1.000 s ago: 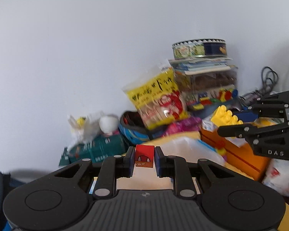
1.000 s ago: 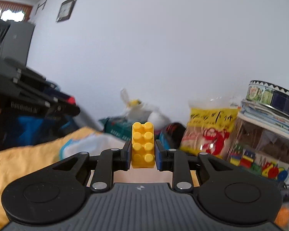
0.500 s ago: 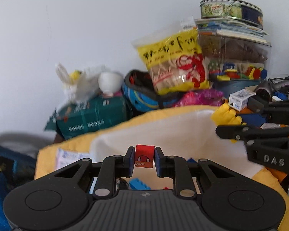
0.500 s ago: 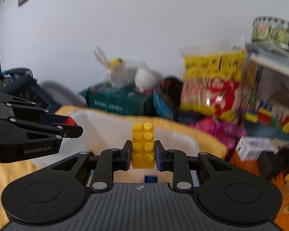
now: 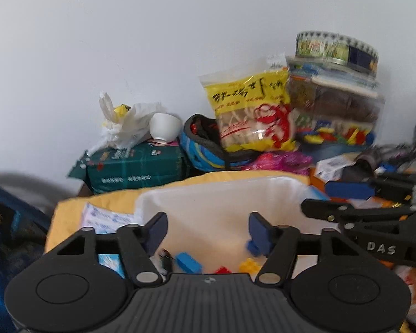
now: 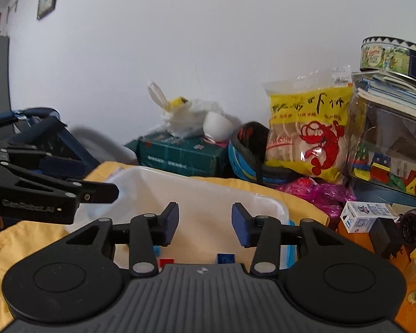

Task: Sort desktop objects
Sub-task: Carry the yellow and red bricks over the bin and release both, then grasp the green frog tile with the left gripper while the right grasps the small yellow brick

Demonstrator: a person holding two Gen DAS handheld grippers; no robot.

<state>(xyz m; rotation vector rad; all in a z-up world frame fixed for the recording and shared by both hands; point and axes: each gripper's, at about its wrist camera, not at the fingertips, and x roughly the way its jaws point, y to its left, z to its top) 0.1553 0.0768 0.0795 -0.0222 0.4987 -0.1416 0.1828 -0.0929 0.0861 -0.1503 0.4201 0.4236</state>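
Step in hand: we judge this as the release over the white plastic bin; both grippers are spread above it with nothing between their pads.
Doing it well: we want to lift both grippers straight up and clear of the bin's rim before we swing away, so that no finger catches the wall and tips it on the yellow cloth.
Next target: we should choose the following loose piece from the clutter to the right, such as the small milk carton, and we cannot tell from here which pieces belong in this bin.
Left gripper: spread wide and empty, pointing forward and slightly down over the bin's near side.
Right gripper: also spread and empty, level with the left one and just beside it, aimed at the same bin from the right.
Task's things: toy bricks lie on the bin floor, a blue brick, a yellow brick and a red brick among them.
Risk: we are close together, so the two grippers could knock each other as we part.
Backdrop: a yellow shrimp-cracker bag and a green box stand against the wall, well clear of us.
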